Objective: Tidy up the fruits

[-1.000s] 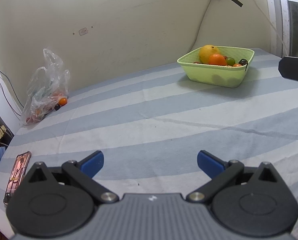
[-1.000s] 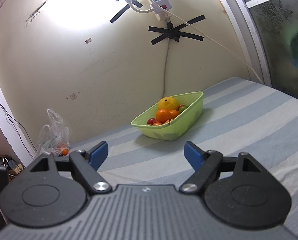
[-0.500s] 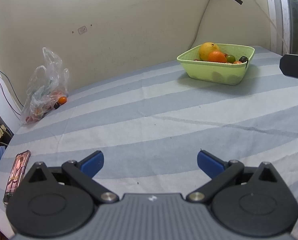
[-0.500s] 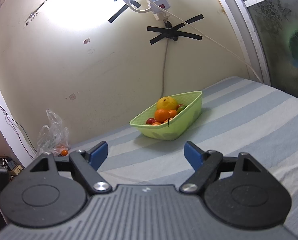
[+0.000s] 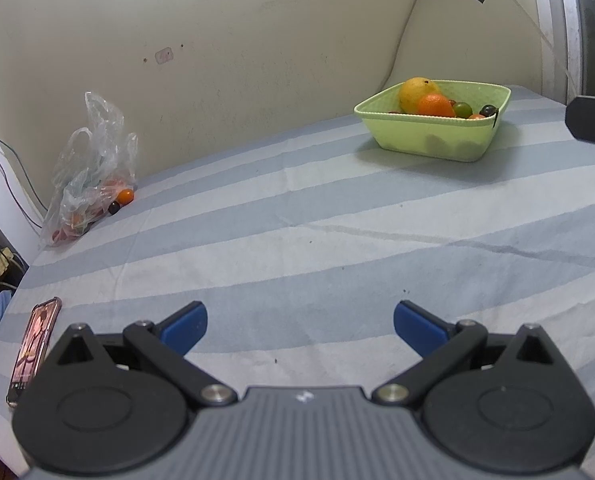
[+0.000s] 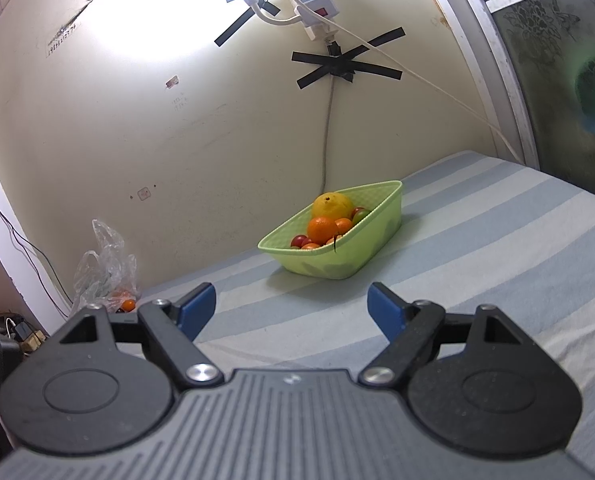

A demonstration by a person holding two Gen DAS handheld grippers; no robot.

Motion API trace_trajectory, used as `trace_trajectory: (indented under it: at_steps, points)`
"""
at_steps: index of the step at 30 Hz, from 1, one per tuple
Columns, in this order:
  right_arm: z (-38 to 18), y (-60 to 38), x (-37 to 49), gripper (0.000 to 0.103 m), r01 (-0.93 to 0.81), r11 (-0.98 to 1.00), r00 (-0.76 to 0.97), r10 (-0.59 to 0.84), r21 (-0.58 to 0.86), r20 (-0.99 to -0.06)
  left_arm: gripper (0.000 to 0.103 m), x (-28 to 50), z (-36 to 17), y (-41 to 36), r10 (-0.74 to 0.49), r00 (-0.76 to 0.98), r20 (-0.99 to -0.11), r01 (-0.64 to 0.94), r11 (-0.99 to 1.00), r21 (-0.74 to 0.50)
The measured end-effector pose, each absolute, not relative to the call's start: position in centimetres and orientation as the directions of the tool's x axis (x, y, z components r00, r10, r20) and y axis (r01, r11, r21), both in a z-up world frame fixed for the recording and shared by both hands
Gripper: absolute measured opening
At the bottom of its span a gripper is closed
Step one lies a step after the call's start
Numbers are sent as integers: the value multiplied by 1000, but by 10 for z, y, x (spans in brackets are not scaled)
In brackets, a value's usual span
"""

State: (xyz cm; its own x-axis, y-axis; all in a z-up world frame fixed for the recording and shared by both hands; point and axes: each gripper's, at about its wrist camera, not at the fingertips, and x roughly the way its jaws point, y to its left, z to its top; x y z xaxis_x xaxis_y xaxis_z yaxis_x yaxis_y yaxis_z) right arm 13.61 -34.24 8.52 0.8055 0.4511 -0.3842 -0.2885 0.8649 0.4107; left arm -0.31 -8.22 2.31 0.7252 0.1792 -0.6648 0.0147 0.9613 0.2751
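While both the left gripper (image 5: 300,322) and right gripper (image 6: 292,307) gape wide and empty low in frame, the green fruit basket (image 5: 449,142) sits upper right, a plastic bag (image 5: 91,172) of fruit far left.

The bed (image 5: 297,220) carries a striped sheet. A green basket (image 5: 437,140) sits near the far right corner, a plastic bag (image 5: 89,184) at the far left edge, a phone (image 5: 33,344) at the near left edge.

— What is seen at the lower left of the left wrist view?
— A phone (image 5: 33,348) is laid flat on the striped sheet (image 5: 297,240).
— And in the right wrist view?
— A power strip (image 6: 313,12) is fixed at upper centre, above crossed black tape (image 6: 347,66).
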Motion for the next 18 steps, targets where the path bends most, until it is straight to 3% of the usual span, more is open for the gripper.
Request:
trace_trajectory:
  at_steps: [18]
  points:
    - [85,-341,136,85,-287,866,803,450,410,-390,103,-2,18,-81,182,714,-676,21,960,280]
